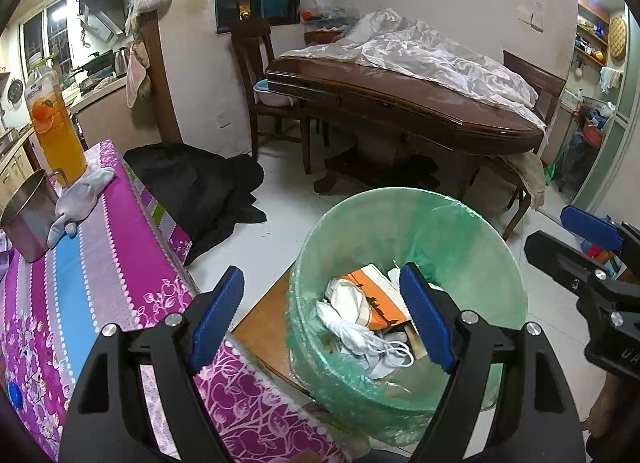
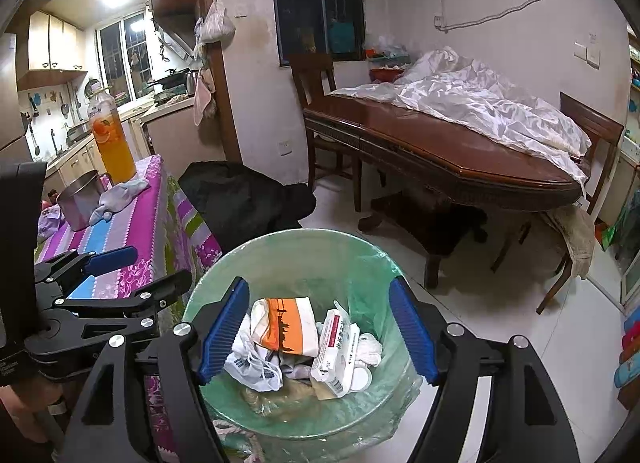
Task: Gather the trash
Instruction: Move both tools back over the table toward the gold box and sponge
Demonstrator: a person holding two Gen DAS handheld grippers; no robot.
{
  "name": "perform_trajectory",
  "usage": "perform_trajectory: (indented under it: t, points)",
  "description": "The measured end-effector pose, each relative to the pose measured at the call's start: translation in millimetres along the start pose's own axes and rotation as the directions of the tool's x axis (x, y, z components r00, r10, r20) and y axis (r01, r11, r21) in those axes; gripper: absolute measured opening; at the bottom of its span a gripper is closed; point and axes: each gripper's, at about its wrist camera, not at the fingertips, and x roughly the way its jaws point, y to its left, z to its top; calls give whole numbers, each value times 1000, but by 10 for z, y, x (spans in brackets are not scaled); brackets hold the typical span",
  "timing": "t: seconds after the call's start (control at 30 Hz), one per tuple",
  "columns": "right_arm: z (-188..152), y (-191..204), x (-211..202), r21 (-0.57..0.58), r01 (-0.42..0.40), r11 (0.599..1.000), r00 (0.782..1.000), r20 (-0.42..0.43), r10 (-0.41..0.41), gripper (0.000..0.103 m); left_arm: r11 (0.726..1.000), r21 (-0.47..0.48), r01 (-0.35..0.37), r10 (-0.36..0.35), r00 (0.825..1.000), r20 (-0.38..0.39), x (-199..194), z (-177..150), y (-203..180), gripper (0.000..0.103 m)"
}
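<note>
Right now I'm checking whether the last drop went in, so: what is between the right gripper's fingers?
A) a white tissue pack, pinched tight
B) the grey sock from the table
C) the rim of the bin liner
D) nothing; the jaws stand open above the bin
D: the right gripper stands open with nothing between its pads, over the green-lined bin, and the tissue pack lies loose among the trash inside.

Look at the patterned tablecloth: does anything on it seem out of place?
Yes. A crumpled grey sock lies on the tablecloth against the juice bottle and beside the metal mug: clothing among drinkware.
</note>
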Motion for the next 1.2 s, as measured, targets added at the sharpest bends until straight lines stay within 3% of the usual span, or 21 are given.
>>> perform_trajectory:
  t: [0.1,0.2,0.37,0.53,0.67,0.73,0.83,0.9,0.97,1.03,1.13,1.2]
  points:
    - [27,53,-93,2,-27,1000,999,39,27,82,1000,-4,-16,16,1000,1,-50,-36,95,77]
    - [51,170,-294,-2,-71,997,990,122,71,98,999,-16,-44,44,999,0,-133,-111,290,79]
    - [48,448,-430,26,-217,976,965,159,210,98,987,-101,-122,121,992,-21,-340,-338,1017,79]
    - [-15,935,-447,-36,-326,945,935,138,328,98,938,-258,-232,227,973,-50,-727,-673,2071,79]
    - [-80,1396,-330,-85,-412,907,906,65,418,98,859,-395,-325,318,944,-86,-1150,-1022,3021,79]
    - [-117,1617,-250,-93,-446,890,893,21,450,98,793,-492,-360,353,929,-111,-1362,-1219,3519,79]
    - [-163,1861,-173,-110,-471,875,881,-11,473,98,646,-660,-384,388,910,-149,-1650,-1617,4255,79]
    - [-207,2056,-116,-119,-494,861,869,-36,493,98,526,-766,-370,377,909,-180,-1766,-1926,4697,79]
    - [-256,2216,-69,-133,-507,851,862,-53,505,98,457,-822,-341,346,919,-189,-1788,-2112,4955,79]
    - [-286,2348,-14,-141,-521,842,854,-67,517,98,428,-843,-327,324,926,-195,-1759,-2150,5083,79]
    - [-321,2520,69,-149,-538,830,843,-87,531,98,438,-842,-317,305,933,-192,-1658,-2029,5145,79]
    - [-336,2634,109,-155,-546,824,838,-97,537,98,432,-835,-342,319,923,-213,-1581,-1940,5183,79]
